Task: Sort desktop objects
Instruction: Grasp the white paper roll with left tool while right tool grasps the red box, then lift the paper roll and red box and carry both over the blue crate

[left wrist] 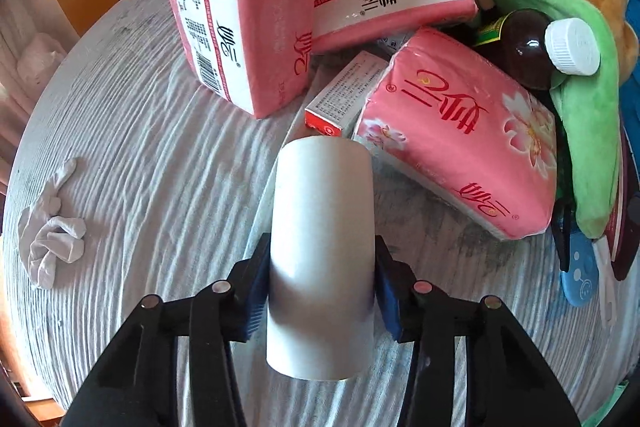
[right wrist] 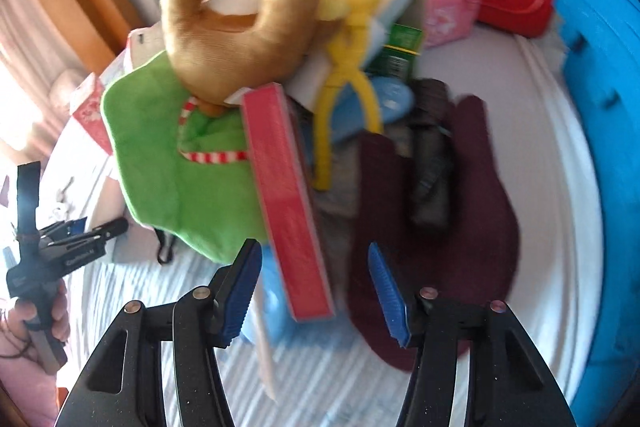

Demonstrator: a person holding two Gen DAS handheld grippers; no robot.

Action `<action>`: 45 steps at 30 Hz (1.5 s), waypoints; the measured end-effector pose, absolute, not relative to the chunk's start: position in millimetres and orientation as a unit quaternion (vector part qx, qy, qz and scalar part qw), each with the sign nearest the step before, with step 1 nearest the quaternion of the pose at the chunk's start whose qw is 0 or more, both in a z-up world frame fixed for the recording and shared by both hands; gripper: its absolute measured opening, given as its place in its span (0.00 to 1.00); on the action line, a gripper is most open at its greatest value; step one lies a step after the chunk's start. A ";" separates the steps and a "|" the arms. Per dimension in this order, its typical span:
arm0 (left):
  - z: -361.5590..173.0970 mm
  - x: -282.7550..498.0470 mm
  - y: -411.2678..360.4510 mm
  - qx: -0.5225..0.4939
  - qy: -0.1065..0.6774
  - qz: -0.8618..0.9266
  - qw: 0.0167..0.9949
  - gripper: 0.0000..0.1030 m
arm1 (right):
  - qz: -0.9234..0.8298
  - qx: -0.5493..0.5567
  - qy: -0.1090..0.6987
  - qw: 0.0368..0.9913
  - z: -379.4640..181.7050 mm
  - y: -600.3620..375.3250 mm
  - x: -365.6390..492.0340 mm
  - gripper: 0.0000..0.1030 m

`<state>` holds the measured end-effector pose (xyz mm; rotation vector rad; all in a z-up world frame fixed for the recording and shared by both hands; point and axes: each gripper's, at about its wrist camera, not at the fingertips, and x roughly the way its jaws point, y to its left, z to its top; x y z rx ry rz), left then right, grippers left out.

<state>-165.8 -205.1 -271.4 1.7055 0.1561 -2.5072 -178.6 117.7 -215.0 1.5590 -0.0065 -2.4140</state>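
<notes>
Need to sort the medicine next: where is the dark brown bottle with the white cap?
In the left wrist view, the dark brown bottle with the white cap lies upper right on the green plush toy, just behind the nearest pink tissue pack.

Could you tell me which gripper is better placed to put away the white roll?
Left. The left gripper already has its blue pads against both sides of the white roll. The right gripper stands open over the red box, gripping nothing.

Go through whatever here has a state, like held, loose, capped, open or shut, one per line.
white roll: clamped between the left gripper's pads
left gripper: shut on the roll
right gripper: open, red box between the jaws, no contact
red box: tilted, leaning on the pile
brown bottle: capped, lying down
</notes>
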 end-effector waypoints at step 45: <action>-5.3 -59.1 40.0 0.235 -0.022 -0.960 -0.151 0.44 | -0.982 0.186 -0.024 -0.002 21.0 248.9 18.1 0.24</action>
